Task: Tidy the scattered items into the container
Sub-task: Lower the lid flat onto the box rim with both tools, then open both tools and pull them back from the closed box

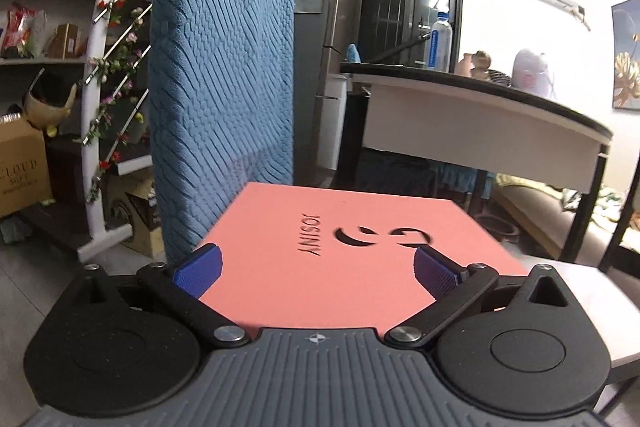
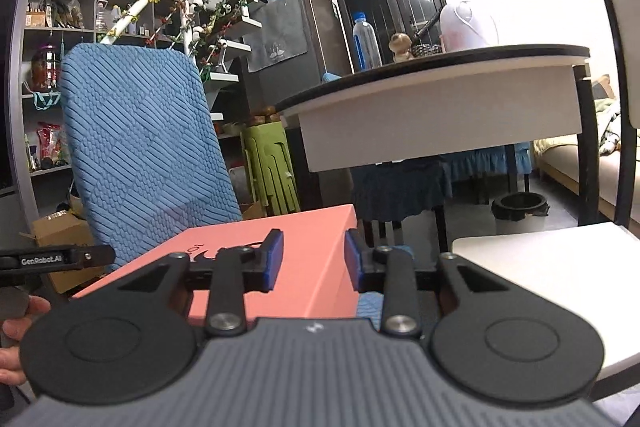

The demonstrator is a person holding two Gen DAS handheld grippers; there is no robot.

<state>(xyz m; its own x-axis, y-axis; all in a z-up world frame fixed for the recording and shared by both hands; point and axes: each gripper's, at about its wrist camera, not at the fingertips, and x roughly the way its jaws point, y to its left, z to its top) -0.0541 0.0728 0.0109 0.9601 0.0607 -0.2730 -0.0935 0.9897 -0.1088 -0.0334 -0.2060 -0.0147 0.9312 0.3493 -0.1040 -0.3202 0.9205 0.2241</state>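
Note:
A pink box with a closed lid and a black logo lies on a seat in front of a blue textured chair back. My left gripper hovers low over the lid's near part, open wide, its blue pads apart over the lid. In the right wrist view the same pink box shows its right front corner. My right gripper is open, with the box's right edge between its fingers; contact cannot be told. No loose items show in either view.
A white seat stands right of the box. Behind are a dark-topped table with a water bottle, a black bin, green stools and shelves. A person's hand holds the left gripper's body.

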